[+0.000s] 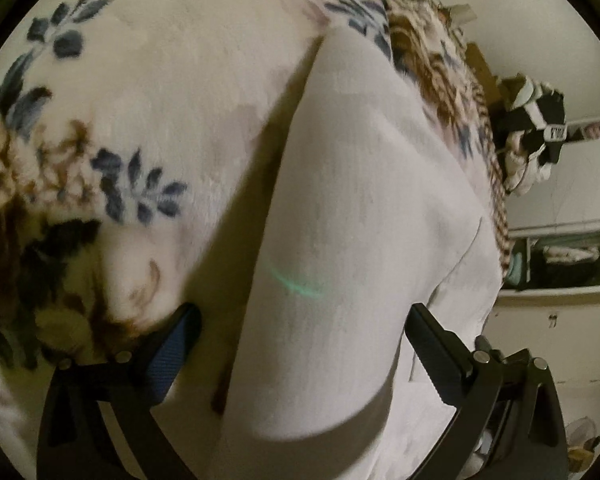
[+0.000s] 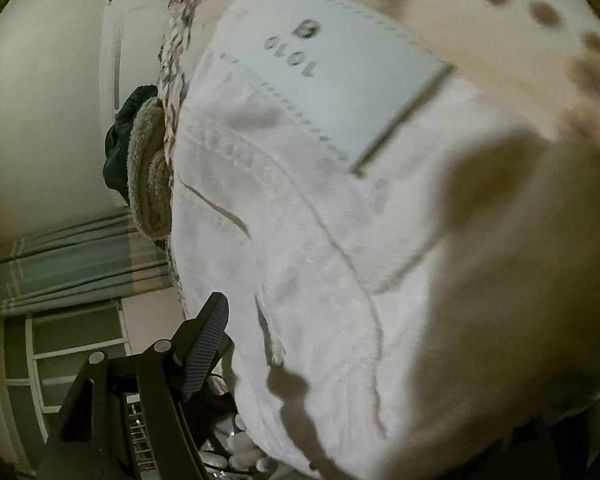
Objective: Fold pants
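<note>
Faintly, "1010" on pants (image 2: 300, 240) label (image 2: 340, 80)

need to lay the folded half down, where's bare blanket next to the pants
In the left wrist view, bare blanket lies left of the white pants, between the trouser edge and the blue leaf prints. To the right it is crowded: the bed's edge and a pile of clothes close in.

White pants (image 1: 340, 220) fill the gap between the left hand-held gripper (image 1: 300, 340) fingers.
</note>
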### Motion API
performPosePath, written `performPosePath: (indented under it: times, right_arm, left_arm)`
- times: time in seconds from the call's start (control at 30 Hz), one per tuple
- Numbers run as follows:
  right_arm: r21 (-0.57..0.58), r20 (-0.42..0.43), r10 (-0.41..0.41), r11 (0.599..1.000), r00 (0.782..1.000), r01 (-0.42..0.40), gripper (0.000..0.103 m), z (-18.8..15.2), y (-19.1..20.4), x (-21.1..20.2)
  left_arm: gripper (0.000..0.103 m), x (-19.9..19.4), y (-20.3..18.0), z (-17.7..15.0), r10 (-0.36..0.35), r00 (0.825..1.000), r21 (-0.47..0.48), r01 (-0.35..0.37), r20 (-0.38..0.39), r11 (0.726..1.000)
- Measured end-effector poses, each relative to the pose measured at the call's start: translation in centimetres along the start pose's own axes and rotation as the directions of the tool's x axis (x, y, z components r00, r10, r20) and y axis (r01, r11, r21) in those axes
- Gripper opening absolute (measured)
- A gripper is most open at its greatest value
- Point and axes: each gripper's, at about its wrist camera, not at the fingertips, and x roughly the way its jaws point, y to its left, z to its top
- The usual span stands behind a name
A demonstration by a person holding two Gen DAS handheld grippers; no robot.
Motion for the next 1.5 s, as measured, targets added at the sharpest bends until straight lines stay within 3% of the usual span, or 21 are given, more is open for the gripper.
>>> performPosePath:
  times: [0.03, 0.07, 0.1, 0.13, 0.23, 0.33, 0.57, 0.8, 1.0, 1.17, 1.3, 1.5]
  right_arm:
    - [-0.008, 0.005, -0.021, 1.000, 1.000, 0.021, 0.058, -0.2, 0.2, 0.0]
    - [-0.013, 0.009, -0.049, 0.999, 0.999, 0.049, 0.050, -0.4, 0.0, 0.1]
    - [-0.015, 0.016, -0.061, 0.998, 0.998, 0.061, 0.043, -0.7, 0.0, 0.1]
    - [-0.013, 0.023, -0.060, 0.998, 0.998, 0.061, 0.036, -0.2, -0.2, -0.7]
    - [-0.040, 0.048, -0.084, 0.996, 0.995, 0.086, 0.026, -1.0, 0.9, -1.5]
    - [-0.064, 0.063, -0.094, 0.993, 0.994, 0.099, 0.023, -1.5, 2.5, -2.1]
    - [-0.138, 0.065, -0.101, 0.984, 0.993, 0.109, 0.021, -2.7, 8.1, -6.7]
    - [-0.190, 0.053, -0.056, 0.980, 0.997, 0.065, 0.021, -3.3, 15.8, -10.5]
    - [-0.259, 0.096, -0.014, 0.965, 0.995, 0.039, 0.021, -1.0, 24.9, -10.3]
    - [-0.323, 0.156, 0.048, 0.946, 0.987, 0.005, 0.021, 2.8, 34.5, -6.3]
    - [-0.355, 0.199, 0.106, 0.934, 0.974, -0.029, 0.021, 7.2, 42.1, 0.5]
    - [-0.376, 0.212, 0.153, 0.924, 0.965, -0.064, 0.021, 13.9, 48.1, 13.1]
  left_arm:
    - [0.103, 0.0, 0.0, 0.1, -0.007, 1.000, -0.005, 0.007, 0.007, 1.000]
    - [0.095, -0.2, -0.2, 0.2, -0.015, 1.000, -0.001, 0.015, 0.027, 1.000]
    - [0.079, -0.5, -0.5, 0.2, -0.052, 0.997, 0.015, 0.051, 0.048, 0.999]
    - [0.048, -0.8, -0.5, 0.0, -0.099, 0.994, 0.034, 0.097, 0.044, 0.995]
    - [0.033, -1.8, -1.9, -0.4, -0.090, 0.995, 0.101, 0.086, 0.032, 0.991]
    - [0.026, -3.4, -2.9, -0.7, -0.104, 0.994, 0.111, 0.100, 0.032, 0.989]
    - [0.025, -9.1, -6.9, -1.6, -0.093, 0.995, 0.139, 0.087, 0.039, 0.986]
    - [0.025, -14.5, -11.8, 1.2, -0.103, 0.992, 0.161, 0.091, 0.073, 0.983]
    - [0.025, -18.6, -14.7, 8.1, -0.164, 0.977, 0.185, 0.137, 0.138, 0.973]
    - [0.024, -20.7, -16.1, 18.2, -0.223, 0.955, 0.221, 0.179, 0.197, 0.959]
    - [0.025, -21.6, -16.2, 27.8, -0.244, 0.942, 0.263, 0.182, 0.228, 0.948]
    - [0.025, -19.7, -13.2, 42.5, -0.239, 0.940, 0.308, 0.159, 0.243, 0.938]
